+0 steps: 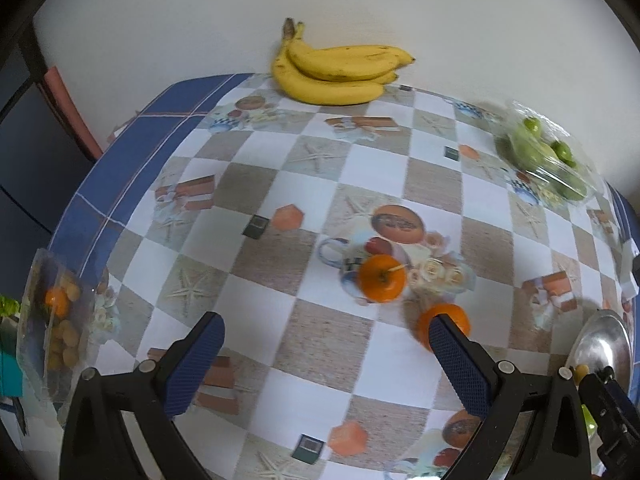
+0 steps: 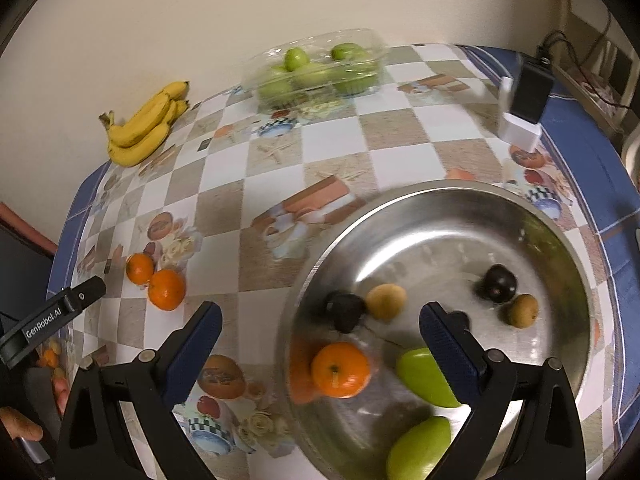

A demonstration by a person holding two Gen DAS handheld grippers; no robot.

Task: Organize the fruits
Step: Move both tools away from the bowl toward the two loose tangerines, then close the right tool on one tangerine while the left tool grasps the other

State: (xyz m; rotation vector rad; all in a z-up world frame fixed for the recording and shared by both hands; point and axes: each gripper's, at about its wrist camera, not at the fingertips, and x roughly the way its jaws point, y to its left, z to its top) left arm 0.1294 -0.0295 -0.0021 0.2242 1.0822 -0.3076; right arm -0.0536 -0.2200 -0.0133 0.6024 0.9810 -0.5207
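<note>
Two oranges lie loose on the checked tablecloth: one (image 1: 382, 279) ahead of my open, empty left gripper (image 1: 326, 340), the other (image 1: 444, 322) partly behind its right finger. They also show in the right wrist view (image 2: 140, 268) (image 2: 167, 289). My right gripper (image 2: 320, 336) is open and empty above a steel bowl (image 2: 560, 248). The bowl holds an orange (image 2: 341, 369), two green fruits (image 2: 426, 378) (image 2: 418, 450), two dark fruits (image 2: 498, 283) (image 2: 345, 310) and two small yellow-brown fruits (image 2: 386, 301) (image 2: 523, 310).
A bunch of bananas (image 1: 336, 68) lies at the table's far edge by the wall. A clear plastic box of green fruits (image 2: 320, 70) stands at the back. Another clear box with small fruits (image 1: 56, 320) sits at the left edge. A black-and-white device (image 2: 522, 100) stands at the right.
</note>
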